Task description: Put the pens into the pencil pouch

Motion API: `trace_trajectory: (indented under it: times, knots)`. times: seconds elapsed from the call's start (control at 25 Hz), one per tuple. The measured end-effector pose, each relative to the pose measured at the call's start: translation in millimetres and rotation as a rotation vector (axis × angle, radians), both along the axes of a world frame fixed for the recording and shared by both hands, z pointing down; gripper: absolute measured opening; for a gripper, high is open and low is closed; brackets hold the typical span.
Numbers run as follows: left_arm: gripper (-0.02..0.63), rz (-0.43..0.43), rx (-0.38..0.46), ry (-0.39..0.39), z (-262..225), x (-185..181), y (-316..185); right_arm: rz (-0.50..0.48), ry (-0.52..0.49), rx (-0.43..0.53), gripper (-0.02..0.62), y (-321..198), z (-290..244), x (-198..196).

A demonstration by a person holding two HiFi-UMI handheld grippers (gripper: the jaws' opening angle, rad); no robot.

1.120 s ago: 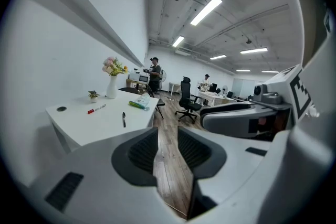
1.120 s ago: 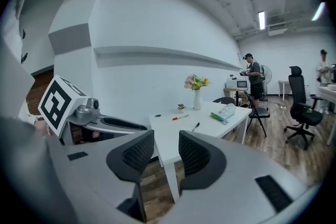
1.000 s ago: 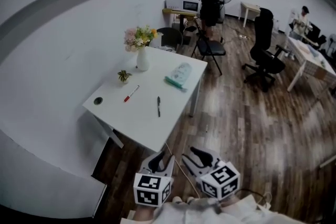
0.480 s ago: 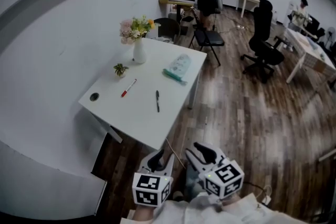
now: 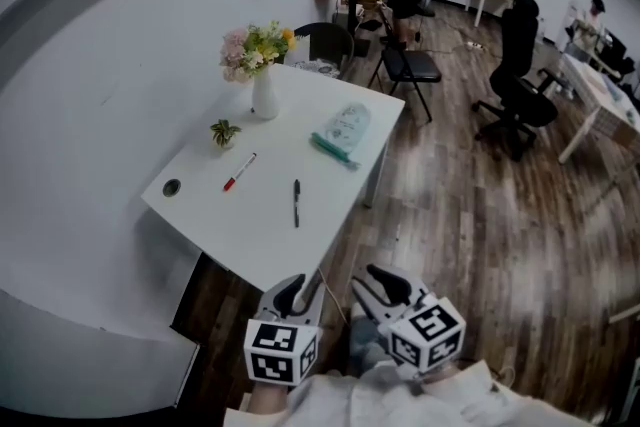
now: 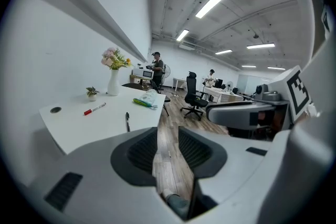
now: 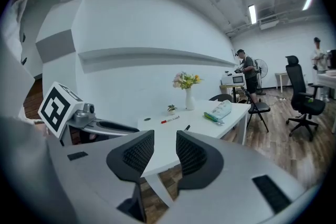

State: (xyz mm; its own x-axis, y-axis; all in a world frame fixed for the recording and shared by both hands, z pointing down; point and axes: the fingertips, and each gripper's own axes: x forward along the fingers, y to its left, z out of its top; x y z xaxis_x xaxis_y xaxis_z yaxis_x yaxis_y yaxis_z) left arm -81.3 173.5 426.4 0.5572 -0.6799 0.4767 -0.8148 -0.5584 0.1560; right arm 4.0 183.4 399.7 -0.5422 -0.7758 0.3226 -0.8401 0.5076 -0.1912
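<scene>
White table [image 5: 250,233] with distant pencil pouch [image 5: 345,128], its opening indistinct.

White table [image 5: 262,233], rectangular, standing on a wood-plank floor [image 5: 450,215] with one long side along the white wall [image 5: 120,65]. Far end: white vase [image 5: 265,101] of flowers, upright, with a small potted plant [image 5: 223,132] near it on the wall side. Middle: red-and-white pen [image 5: 238,172] and black pen [image 5: 296,202], both lying flat and apart from each other. Aisle-side edge: pale green pencil pouch [image 5: 344,129], lying flat. Near corner by the wall: small dark round disc [image 5: 172,187].
</scene>
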Motion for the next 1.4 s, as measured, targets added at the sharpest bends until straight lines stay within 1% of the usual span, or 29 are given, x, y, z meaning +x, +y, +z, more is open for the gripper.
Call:
trace_trajectory:
  times: [0.12,0.24,0.36,0.48,0.68,0.84,1.04,1.2,1.4]
  knots:
    - [0.107,-0.031,0.006,-0.012,1.3,6.6,-39.7,-0.038,0.019,-0.013,0.124,-33.0,6.7,15.3]
    - [0.107,-0.055,0.009,-0.008,0.3,19.4,-75.9,-0.058,0.018,-0.009,0.124,-72.2,4.9,31.3]
    - [0.107,-0.097,0.007,-0.01,-2.1,29.1,-103.3,-0.083,0.003,0.003,0.124,-108.2,-1.4,43.5]
    - [0.107,-0.152,0.009,-0.018,-6.3,32.4,-123.5,-0.123,-0.011,0.01,0.124,-133.0,-6.3,49.7]
    - [0.107,-0.212,0.005,-0.032,-8.0,41.9,-144.2,-0.184,-0.019,0.002,0.124,-156.7,-5.1,60.0]
    - [0.107,-0.224,-0.019,-0.046,-2.4,47.3,-151.6,-0.191,-0.034,-0.013,0.124,-170.9,0.0,66.8]
    - [0.107,-0.24,-0.045,-0.049,4.7,47.0,-159.8,-0.213,-0.034,-0.047,0.124,-180.0,10.4,65.3]
    - [0.107,-0.25,-0.068,-0.047,10.0,46.8,-171.2,-0.187,-0.007,-0.012,0.124,-193.3,5.8,72.9]
    - [0.107,-0.24,-0.081,-0.043,14.3,47.6,-192.6,-0.169,-0.009,-0.042,0.124,-218.1,13.7,77.8]
